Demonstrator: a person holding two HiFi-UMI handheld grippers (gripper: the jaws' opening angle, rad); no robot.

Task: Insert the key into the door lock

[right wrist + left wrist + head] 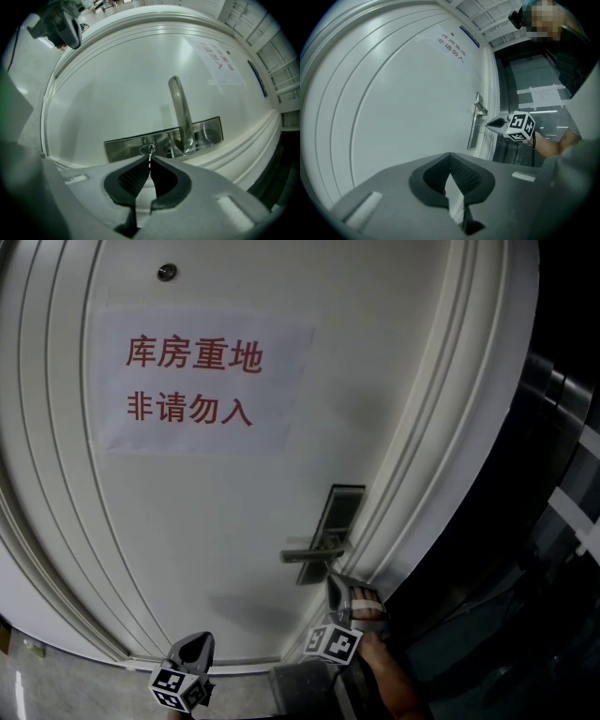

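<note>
On my head view the white door [234,521] fills the frame, with a paper sign [197,381] in red characters on it. The metal lock plate [330,526] sits at about 4 o'clock from that sign, its lever handle [305,554] sticking out toward 9 o'clock. My right gripper [337,585] is just below the plate, at its 6 o'clock. In the right gripper view its fingers are clenched on the key [150,160]. The key's tip meets the keyhole [148,149], which lies at 9 o'clock from the handle's base; how deep it sits I cannot tell. My left gripper [192,652] hangs well apart, at 7 o'clock from the lock, pointing at the bare door, its fingers clenched together on nothing.
</note>
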